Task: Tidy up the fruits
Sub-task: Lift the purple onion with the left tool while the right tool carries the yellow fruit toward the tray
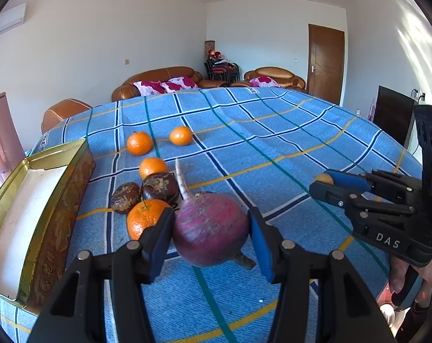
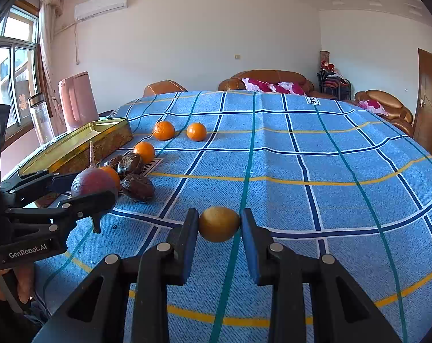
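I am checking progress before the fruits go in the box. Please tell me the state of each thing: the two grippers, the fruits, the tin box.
left gripper: shut on the purple radish.
right gripper: shut on the small yellow fruit.
gold tin box: open, no fruit seen inside.
four oranges: loose on the blue checked cloth.
dark brown wrinkled fruits: loose on the cloth, beside the box.

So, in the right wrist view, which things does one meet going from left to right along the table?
Left gripper → tin → yellow fruit, held in the right gripper.
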`<action>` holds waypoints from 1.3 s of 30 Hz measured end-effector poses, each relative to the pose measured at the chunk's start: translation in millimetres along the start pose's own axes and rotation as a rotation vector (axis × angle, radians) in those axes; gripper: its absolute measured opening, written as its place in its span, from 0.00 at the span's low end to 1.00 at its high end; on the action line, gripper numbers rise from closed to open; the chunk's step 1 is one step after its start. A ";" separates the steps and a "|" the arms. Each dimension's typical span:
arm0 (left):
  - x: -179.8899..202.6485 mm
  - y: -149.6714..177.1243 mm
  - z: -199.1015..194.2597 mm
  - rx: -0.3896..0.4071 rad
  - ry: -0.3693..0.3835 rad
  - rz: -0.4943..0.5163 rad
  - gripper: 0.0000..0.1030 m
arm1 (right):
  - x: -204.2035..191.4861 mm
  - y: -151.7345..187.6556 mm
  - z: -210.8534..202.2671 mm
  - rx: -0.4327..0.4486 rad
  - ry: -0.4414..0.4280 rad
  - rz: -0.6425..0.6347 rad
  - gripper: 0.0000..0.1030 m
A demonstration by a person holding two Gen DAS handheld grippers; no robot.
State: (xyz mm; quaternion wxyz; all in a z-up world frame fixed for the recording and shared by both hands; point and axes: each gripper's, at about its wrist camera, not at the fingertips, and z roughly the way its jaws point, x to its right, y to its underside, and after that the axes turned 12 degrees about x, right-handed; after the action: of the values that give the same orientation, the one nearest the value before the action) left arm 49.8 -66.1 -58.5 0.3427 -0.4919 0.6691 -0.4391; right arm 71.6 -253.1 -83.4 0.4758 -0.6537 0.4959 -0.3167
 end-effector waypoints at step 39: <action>9.9 1.1 -26.6 0.173 -0.018 0.054 0.52 | -8.5 5.3 -27.9 0.183 -0.072 -0.052 0.31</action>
State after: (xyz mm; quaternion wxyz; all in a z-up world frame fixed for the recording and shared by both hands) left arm 22.9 -68.9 -49.6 0.4016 -0.4462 0.6386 -0.4815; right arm 42.4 -254.0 -78.2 0.5426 -0.6310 0.4305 -0.3493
